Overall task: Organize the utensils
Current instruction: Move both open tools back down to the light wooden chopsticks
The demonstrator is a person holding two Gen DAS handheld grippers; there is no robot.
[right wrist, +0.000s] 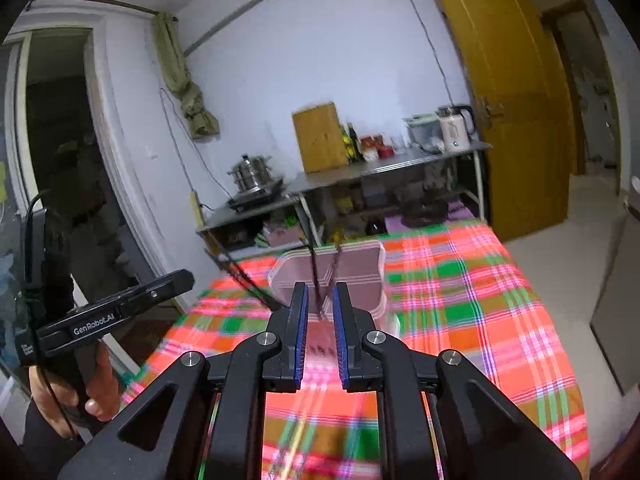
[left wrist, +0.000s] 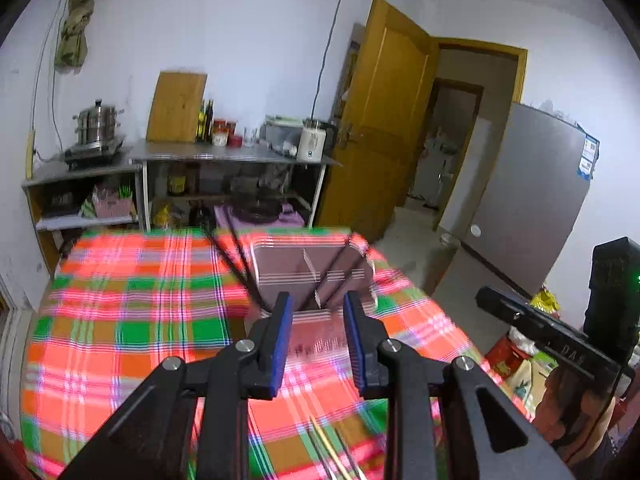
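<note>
A pale pink utensil holder with divided compartments (left wrist: pixel 310 270) stands on the plaid tablecloth (left wrist: pixel 132 300); it also shows in the right wrist view (right wrist: pixel 340 272). Dark chopsticks (left wrist: pixel 230 258) lean out of its left side, and others (left wrist: pixel 336 270) stand in a right compartment. My left gripper (left wrist: pixel 316 304) is open and empty, just short of the holder. My right gripper (right wrist: pixel 320 296) has a narrow gap, with two dark chopsticks (right wrist: pixel 324 276) rising between its fingertips; whether it grips them is unclear. Loose chopsticks (left wrist: pixel 330 452) lie on the cloth below the left gripper.
Behind the table stands a steel shelf unit (left wrist: pixel 232 156) with a cutting board (left wrist: pixel 176 106), bottles, jars, a kettle (left wrist: pixel 314 140) and a steamer pot (left wrist: pixel 98 124). A wooden door (left wrist: pixel 380 116) is open at the right, next to a grey fridge (left wrist: pixel 532 196).
</note>
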